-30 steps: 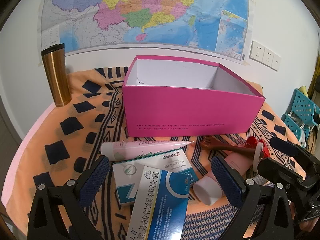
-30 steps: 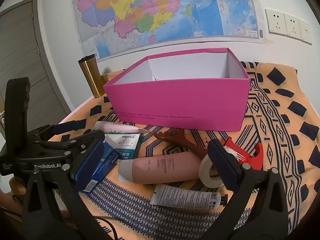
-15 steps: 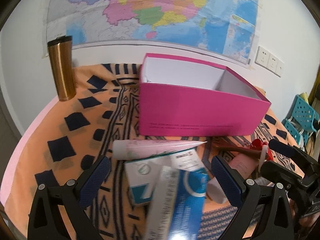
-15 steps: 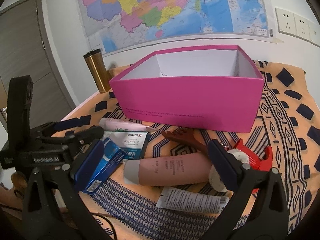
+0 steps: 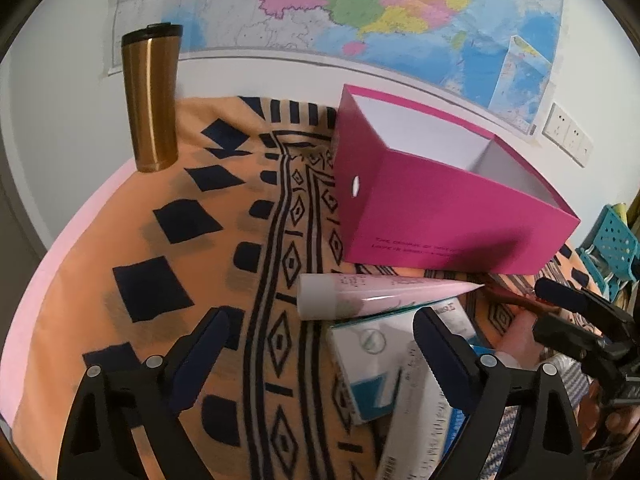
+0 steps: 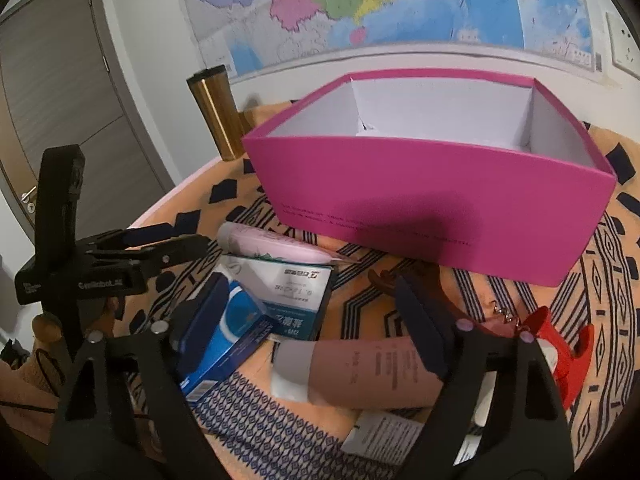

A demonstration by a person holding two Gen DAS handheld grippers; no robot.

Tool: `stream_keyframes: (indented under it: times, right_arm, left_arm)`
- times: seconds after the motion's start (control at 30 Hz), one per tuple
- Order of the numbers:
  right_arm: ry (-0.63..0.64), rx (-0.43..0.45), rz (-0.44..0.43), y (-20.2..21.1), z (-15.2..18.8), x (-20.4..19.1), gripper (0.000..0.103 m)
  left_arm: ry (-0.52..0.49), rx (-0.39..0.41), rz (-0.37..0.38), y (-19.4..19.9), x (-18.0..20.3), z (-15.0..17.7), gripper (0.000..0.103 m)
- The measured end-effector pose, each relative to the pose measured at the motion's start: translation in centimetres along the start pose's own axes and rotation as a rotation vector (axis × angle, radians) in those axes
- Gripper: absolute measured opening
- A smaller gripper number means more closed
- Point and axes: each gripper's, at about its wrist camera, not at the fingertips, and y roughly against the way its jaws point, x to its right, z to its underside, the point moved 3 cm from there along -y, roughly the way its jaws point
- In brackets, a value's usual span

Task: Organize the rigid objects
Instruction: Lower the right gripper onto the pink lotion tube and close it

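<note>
Pink box (image 6: 436, 196) on patterned desk cloth (image 5: 132, 264), interior showing white, contents unclear. Tubes and cartons lie just before it. Left gripper (image 5: 320, 356) and right gripper (image 6: 316, 320) fingers apart, closing, clamping nothing.

box (image 6: 432, 184): magenta outside, white inside
cloth (image 5: 224, 264): orange, navy diamonds and stripes
tumbler (image 5: 152, 100): gold, black lid
tube (image 5: 380, 294): pale pink
</note>
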Motion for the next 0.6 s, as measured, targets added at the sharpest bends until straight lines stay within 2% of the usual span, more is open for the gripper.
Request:
stream_keyframes:
  times: [0.2,0.3,0.37,0.5,0.6]
  right_arm:
    - [-0.039,-0.032,-0.021,-0.9,-0.2,1.0,0.077]
    - [-0.038,-0.047,-0.047,-1.7,-0.3,0.7,0.066]
    - [-0.035,-0.058,-0.060,-2.4,-0.4,0.6,0.065]
    - [-0.035,-0.075,-0.068,-4.0,-1.0,0.5,0.063]
    - [-0.063,-0.099,-0.075,-5.1,-1.3,0.9,0.053]
  left_arm:
    - [-0.028,-0.015,0.024,-1.2,-0.1,-0.4,0.095]
    - [-0.018,-0.033,0.060,-2.0,-0.4,-0.8,0.095]
    - [-0.012,-0.048,0.081,-2.7,-0.5,-1.0,0.095]
    - [-0.019,-0.085,0.126,-3.7,-0.2,-1.3,0.087]
    - [-0.028,-0.112,0.140,-4.5,0.1,-1.4,0.081]
